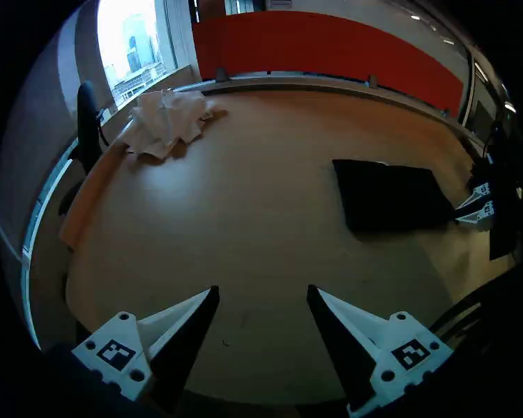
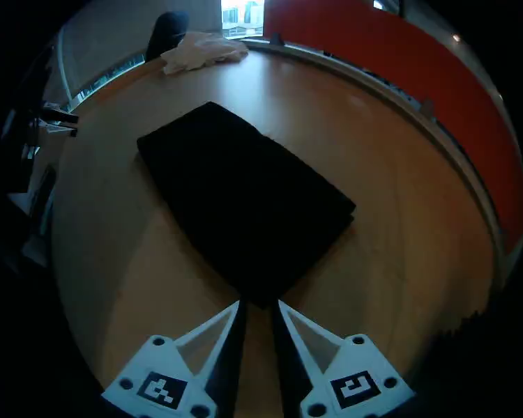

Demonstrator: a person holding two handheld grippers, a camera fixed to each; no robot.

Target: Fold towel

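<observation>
Right gripper view puts the right gripper [image 2: 260, 303] at the near corner of the black towel [image 2: 240, 195], its fingers drawn close with only a narrow gap. The corner reaches just to the fingertips. Whether both pads press the cloth or merely flank it, I cannot tell.

The towel lies flat on the wooden table [image 2: 401, 209] as a compact dark rectangle that looks already doubled, with its long side running away from the gripper.

The left gripper [image 1: 263, 289] is released, its fingers spread wide over bare wood and holding nothing, well apart from the towel.

To do this step well, I judge the right fingers should bite deep enough to catch every layer at the corner, not only the top one. The left gripper would need to come across and take the neighbouring corner, so that the edge lifts level. Carrying both corners low and together onto the far edge should keep the fold square. A one-sided lift would likely skew it.

A crumpled white cloth [image 1: 165, 122] sits at the table's far end, near the red partition [image 1: 331, 49] and clear of the work.
</observation>
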